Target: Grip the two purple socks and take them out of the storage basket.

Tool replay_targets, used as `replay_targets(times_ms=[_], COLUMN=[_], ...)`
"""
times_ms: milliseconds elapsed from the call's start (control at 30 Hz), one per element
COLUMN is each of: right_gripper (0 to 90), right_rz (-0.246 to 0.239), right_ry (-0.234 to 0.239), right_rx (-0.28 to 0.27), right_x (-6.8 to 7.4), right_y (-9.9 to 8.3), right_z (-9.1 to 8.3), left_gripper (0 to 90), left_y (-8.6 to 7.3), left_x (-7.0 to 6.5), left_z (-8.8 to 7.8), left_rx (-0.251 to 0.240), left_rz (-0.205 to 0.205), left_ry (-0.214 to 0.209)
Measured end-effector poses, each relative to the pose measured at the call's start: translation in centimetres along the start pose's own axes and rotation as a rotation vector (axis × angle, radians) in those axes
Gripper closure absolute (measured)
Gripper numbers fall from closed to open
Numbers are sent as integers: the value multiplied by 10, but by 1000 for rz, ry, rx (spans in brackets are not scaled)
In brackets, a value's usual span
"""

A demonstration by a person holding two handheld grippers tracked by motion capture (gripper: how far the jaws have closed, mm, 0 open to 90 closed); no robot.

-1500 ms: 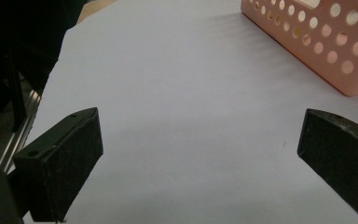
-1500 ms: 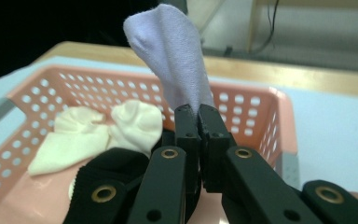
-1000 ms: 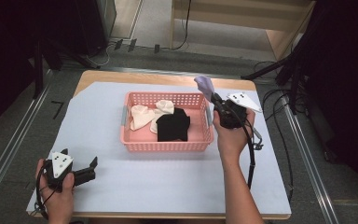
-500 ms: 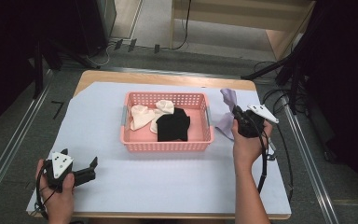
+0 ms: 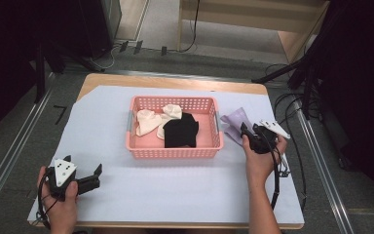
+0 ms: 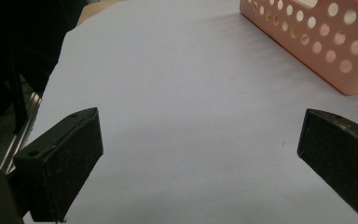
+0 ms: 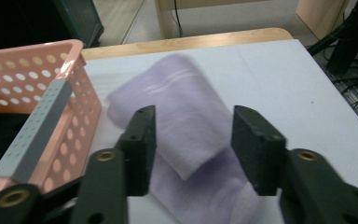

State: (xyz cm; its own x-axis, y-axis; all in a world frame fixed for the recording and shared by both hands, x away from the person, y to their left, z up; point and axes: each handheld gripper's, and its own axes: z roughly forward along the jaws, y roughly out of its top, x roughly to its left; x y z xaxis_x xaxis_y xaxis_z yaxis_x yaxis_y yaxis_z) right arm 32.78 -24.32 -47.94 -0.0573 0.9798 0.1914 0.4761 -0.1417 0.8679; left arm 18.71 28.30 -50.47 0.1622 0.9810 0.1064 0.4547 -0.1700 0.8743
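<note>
Two grippers are in play, and they do quite different jobs. The right gripper sits just right of the pink basket, low over a lilac cloth that lies folded on the tabletop between the basket's right wall and the hand. Its fingers have just been opening; in the right gripper view they stand apart with the cloth's folded edge between them, and neither pad presses on it. So the cloth is released, lying on the white sheet outside the basket, touching or nearly touching its side. My reading is that things are being taken out of the basket one at a time and laid beside it, which would explain why the cloth sits at the right, close to the hand that carried it.

The left gripper rests at the near left corner, well apart from the basket, fingers wide and with nothing between them; it looks parked to keep out of the way.

The basket holds three pieces: a cream cloth at the left, a second pale one toward the far wall, and a black cloth in the middle, overlapping both.
</note>
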Motion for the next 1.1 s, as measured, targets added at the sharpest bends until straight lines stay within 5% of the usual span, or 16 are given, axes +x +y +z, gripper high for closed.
replay_targets(times_ms=[233,467,1100], right_gripper=[250,229,234], right_rz=[-2,33,35], right_ry=[71,90,19], right_rx=[26,37,60], right_x=[-8,-30,-83], right_y=[-4,-17,-70], right_z=[-20,-40,-82], left_gripper=[9,10,10], left_y=[0,0,0], left_x=[-1,-2,-3], left_z=[1,0,1], left_rx=[-3,2,-11], left_rz=[3,11,14], left_ry=[-1,2,5])
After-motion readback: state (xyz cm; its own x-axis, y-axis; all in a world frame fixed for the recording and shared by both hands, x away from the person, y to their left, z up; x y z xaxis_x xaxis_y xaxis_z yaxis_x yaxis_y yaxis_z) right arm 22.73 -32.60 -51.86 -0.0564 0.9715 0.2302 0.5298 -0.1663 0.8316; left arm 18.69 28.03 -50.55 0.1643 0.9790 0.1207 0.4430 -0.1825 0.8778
